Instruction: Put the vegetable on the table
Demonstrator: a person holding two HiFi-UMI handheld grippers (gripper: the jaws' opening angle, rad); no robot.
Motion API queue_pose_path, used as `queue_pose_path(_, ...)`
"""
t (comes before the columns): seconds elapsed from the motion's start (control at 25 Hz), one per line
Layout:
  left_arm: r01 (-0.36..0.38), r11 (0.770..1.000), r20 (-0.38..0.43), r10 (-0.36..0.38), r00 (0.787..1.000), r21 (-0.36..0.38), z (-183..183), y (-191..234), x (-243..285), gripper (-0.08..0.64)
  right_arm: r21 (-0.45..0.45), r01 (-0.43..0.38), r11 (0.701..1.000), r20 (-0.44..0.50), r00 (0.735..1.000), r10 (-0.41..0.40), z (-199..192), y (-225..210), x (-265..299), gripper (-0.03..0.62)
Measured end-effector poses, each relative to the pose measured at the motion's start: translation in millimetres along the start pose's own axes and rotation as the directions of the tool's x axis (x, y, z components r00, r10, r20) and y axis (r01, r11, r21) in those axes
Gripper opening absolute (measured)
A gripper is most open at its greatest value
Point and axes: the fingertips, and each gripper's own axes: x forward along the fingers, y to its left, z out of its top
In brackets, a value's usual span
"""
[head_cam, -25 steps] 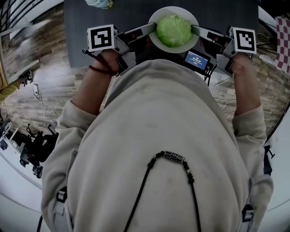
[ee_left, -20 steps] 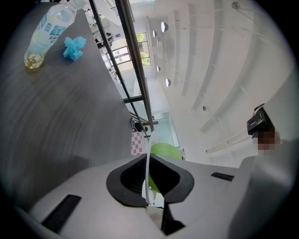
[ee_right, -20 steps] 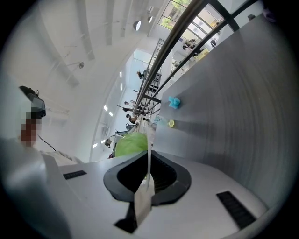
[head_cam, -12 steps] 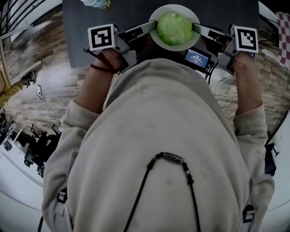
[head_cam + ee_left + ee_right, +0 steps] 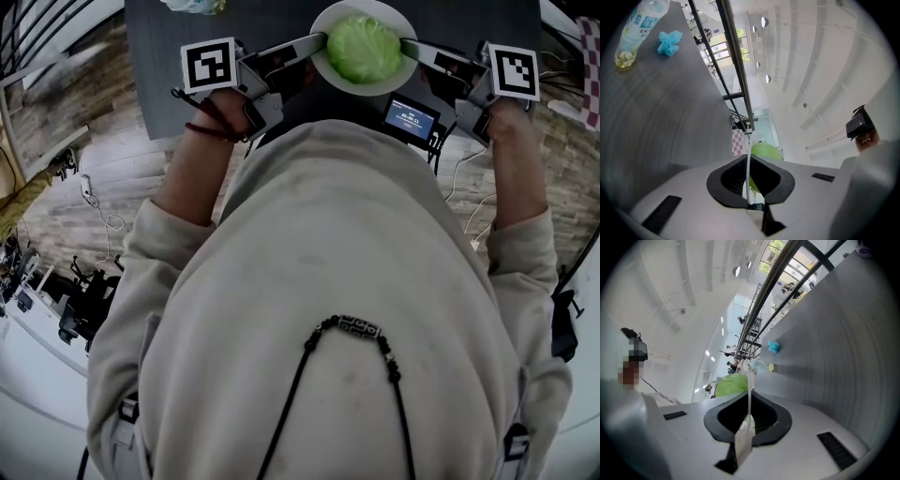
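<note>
I have both grippers on one white plate [image 5: 349, 88], and that plate is the only thing carrying the vegetable: a single round, pale green cabbage [image 5: 364, 49] sits in the middle of it and fills most of the dish, leaving only a ring of bare white around it. The left gripper [image 5: 319, 42] has its jaws nearly together, pinched on the plate's left rim. In the left gripper view the thin white edge runs straight between the dark pads, with the green of the cabbage just past them. The right gripper [image 5: 408, 45] does the same on the opposite, right rim, its jaws almost closed on the thin edge, and its own view shows the cabbage just beyond the pads. From the head view the plate lies over the near middle part of the dark grey table [image 5: 155, 56], level between my two hands. Whether its underside touches the tabletop I cannot tell from any view. Far off on the left of the table stands a clear plastic bottle [image 5: 637, 30] with a blue-printed label and a little yellowish liquid in its bottom, and just beside it lies a small crumpled blue scrap [image 5: 669, 41]. Both are well apart from the plate. A red-checked cloth [image 5: 589, 75] shows at the right edge of the head view.
</note>
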Motion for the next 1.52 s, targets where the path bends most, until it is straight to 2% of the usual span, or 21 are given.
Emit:
queue_pose_path(0.44,-0.020,1.000,-0.031,0.019,0.999,-0.022,-3,16,8,0.018,0.035,-0.020,0.999,0.003,1.000,0.020,-4,-15,4,0.026)
queue_pose_path(0.6,-0.051,0.999,-0.044,0.051,0.998,-0.004,-3,23,5,0.018,0.056,0.006,0.998,-0.010,1.000,-0.006,-6,-24,3,0.026)
queue_pose_path(0.76,-0.001,1.000,-0.048,0.002,0.999,0.015,-3,17,11,0.018,0.063,-0.021,0.998,0.009,1.000,0.020,-8,-23,5,0.026)
queue_pose_path(0.96,-0.069,0.998,-0.045,0.068,0.997,-0.004,-4,39,6,0.018,0.063,0.006,0.998,0.014,1.000,-0.007,-10,-44,5,0.026)
queue_pose_path(1.08,-0.063,0.998,-0.064,0.064,0.996,0.027,-3,44,10,0.018,0.060,-0.014,0.998,0.029,1.000,0.012,-10,-47,8,0.026)
queue_pose_path(1.16,-0.053,0.998,-0.075,0.054,0.996,0.026,-5,45,11,0.017,0.065,-0.018,0.998,0.030,0.999,0.016,-14,-50,10,0.026)
queue_pose_path(1.28,-0.079,0.997,-0.081,0.080,0.994,0.013,-9,57,10,0.017,0.076,-0.019,0.997,0.023,1.000,0.017,-17,-58,11,0.026)
queue_pose_path(1.52,-0.035,0.999,-0.073,0.034,0.997,-0.009,-12,63,21,0.018,0.096,-0.017,0.995,0.019,1.000,0.015,-20,-73,11,0.026)
